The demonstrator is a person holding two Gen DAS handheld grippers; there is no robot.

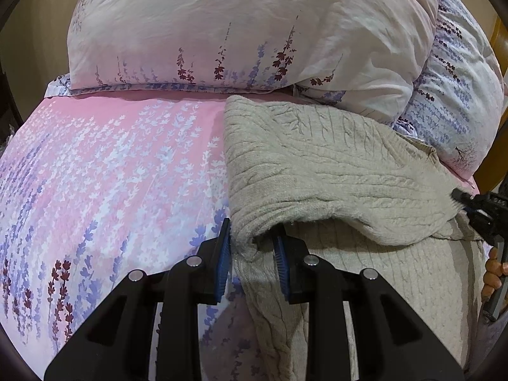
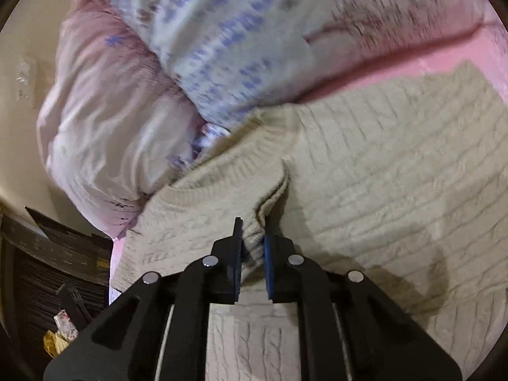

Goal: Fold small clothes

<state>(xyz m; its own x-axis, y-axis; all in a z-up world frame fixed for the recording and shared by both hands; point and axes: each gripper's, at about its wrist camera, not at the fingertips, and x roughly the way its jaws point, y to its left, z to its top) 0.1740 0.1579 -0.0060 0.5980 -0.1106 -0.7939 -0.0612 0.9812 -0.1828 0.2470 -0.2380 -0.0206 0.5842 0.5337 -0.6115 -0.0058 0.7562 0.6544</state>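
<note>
Left gripper [image 1: 252, 247]: clamped on folded sweater [image 1: 333, 171] edge, blue pads [image 1: 224, 247] pinching knit.
Right gripper [image 2: 253, 247]: closed on bunched knit at sweater [image 2: 365, 165] neckline.
Sweater: beige cable-knit, partly folded, on pink floral bedsheet [image 1: 111, 165].
Behind: rumpled duvet [image 1: 222, 25].
</note>
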